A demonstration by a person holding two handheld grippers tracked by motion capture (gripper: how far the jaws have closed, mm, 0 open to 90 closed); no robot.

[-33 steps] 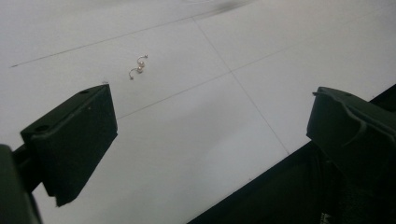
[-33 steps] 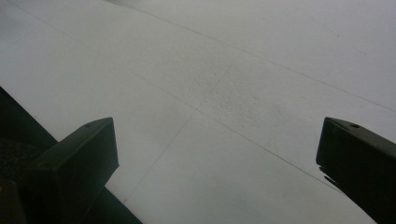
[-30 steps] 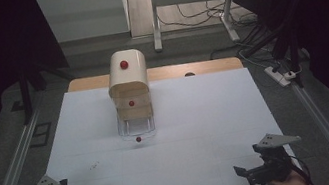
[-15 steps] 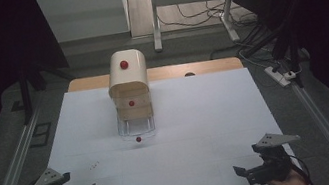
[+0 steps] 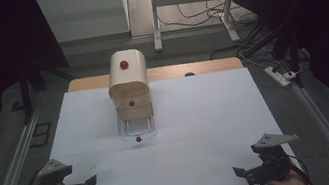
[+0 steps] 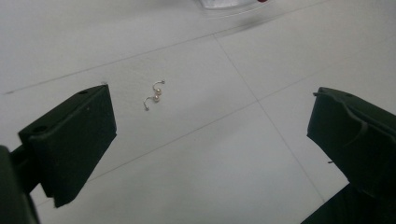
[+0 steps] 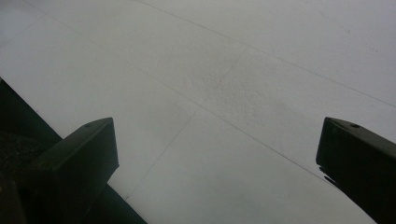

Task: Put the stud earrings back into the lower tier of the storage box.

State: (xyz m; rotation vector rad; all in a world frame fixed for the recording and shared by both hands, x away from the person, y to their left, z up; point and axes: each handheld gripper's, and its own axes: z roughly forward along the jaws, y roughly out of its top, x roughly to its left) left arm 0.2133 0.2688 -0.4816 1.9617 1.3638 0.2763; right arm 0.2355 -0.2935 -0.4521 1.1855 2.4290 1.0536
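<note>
A small wooden chest (image 5: 128,81) with a rounded top and red knobs (image 5: 124,65) stands at the middle back of the white table sheet (image 5: 197,117). Its clear bottom drawer (image 5: 137,130) is pulled forward. Two tiny pearl earrings (image 6: 156,93) on wire hooks lie on the sheet, seen as specks (image 5: 94,163) near the front left. My left gripper (image 5: 82,183) is open just short of them; in the left gripper view (image 6: 210,126) they lie ahead, nearer the left jaw. At the front right, my right gripper (image 5: 244,171) hangs open over bare sheet (image 7: 217,140).
The clear drawer's rim (image 6: 229,4) shows at the top of the left gripper view. A wooden tabletop strip (image 5: 209,66) lies behind the sheet. Metal rails (image 5: 17,163) run along both sides, and a power strip (image 5: 279,76) sits beyond the right edge. The sheet's front edge (image 7: 56,135) is near the right gripper.
My left gripper has moved a little forward and to the right, toward the earrings. The right gripper has barely shifted. Both stay open.
</note>
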